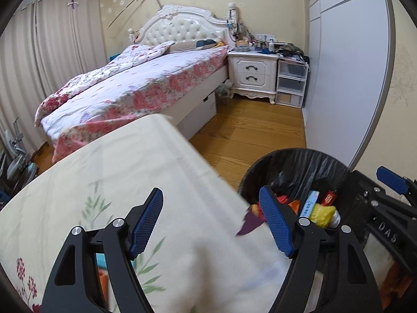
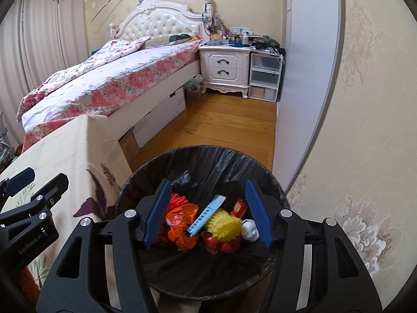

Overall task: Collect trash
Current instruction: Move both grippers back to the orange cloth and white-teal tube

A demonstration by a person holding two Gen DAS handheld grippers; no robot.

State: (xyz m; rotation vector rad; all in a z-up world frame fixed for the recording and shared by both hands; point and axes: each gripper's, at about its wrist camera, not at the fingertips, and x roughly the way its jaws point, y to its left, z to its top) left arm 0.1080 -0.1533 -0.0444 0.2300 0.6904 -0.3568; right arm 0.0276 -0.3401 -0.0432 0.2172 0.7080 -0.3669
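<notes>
A round waste bin lined with a black plastic bag is seen on the wooden plank floor, just beside a table draped in a cream cloth printed with flowers and leaves. Inside the bin, trash is piled: a crumpled orange wrapper, a spiky yellow plastic ball, a pale blue flat packet, a red packet and a white crumpled wad.

The right gripper is held above the bin, its blue-padded jaws spread wide with nothing between them. The left gripper is held over the table's edge, jaws likewise spread and empty, with the cloth blurred beneath it.

Beyond the table, a bed with a pink floral quilt and a white tufted headboard is seen. A white two-drawer nightstand, cluttered on top, stands beside it, next to translucent plastic drawers. Pale curtains are hung at the left, and a grey-white wardrobe panel fills the right.
</notes>
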